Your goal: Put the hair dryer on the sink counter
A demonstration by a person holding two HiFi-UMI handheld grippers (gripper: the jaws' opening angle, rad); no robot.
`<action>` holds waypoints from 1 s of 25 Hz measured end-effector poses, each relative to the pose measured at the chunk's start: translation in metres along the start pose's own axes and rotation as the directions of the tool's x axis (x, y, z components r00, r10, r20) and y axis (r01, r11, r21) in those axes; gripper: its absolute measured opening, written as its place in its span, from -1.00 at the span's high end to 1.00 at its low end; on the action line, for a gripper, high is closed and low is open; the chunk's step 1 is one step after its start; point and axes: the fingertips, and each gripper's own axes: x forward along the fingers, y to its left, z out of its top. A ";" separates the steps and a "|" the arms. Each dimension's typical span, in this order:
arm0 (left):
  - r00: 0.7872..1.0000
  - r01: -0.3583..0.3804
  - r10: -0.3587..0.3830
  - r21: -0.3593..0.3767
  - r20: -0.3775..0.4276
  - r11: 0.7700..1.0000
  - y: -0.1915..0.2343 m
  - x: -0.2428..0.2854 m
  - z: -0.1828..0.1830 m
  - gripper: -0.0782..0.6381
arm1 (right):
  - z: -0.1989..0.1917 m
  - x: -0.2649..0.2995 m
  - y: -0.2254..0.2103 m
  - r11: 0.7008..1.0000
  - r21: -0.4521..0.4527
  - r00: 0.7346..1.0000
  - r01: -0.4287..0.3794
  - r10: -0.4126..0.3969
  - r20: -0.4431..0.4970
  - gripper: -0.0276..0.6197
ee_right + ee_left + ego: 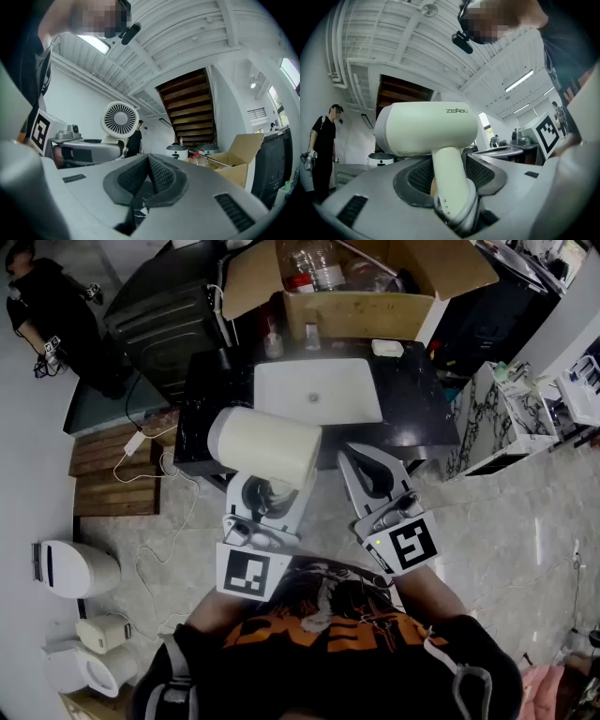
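Fingers (415, 176) of left gripper (451, 174) closed on the handle of the hair dryer (426, 129), one dark mesh pad on each side of the handle and both pressing on it. Handle runs down between the jaws; the cream barrel sits crosswise above them. Small switch marks show low on the handle.

Head view: hair dryer (267, 444) is held up in the air by left gripper (272, 489). Barrel lies level and overlaps the near edge of the sink counter (412, 409), at the near left corner of the white basin (319, 390). From this angle I cannot tell whether it touches the counter.

Right gripper (364, 460) is just beside the dryer, on its right, and also points toward the counter. In its own view, right gripper (149, 161) has both pads together at the tips with nothing between them. That view also catches the round rear grille of the dryer (119, 119), off to the left.

Counter top is black. Two small bottles (274, 341) stand behind the basin, and a small white item (387, 348) lies at the back right. An open cardboard box (356, 310) sits behind the counter with clear bottles (314, 263) inside.

A person in black (56, 315) stands at far left. A white cable (141, 442) trails over the floor left of the counter. White bins (75, 568) stand at lower left.
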 end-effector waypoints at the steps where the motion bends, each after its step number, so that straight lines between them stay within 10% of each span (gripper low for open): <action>1: 1.000 -0.001 0.001 -0.002 0.001 1.000 0.000 0.000 0.000 0.15 | 0.000 0.000 0.000 1.000 0.000 1.000 0.000 0.000 -0.001 0.87; 25: 0.999 -0.025 0.025 -0.024 -0.022 0.999 0.062 0.018 -0.018 0.15 | -0.021 0.064 -0.002 0.998 0.055 0.999 -0.029 0.031 -0.038 0.87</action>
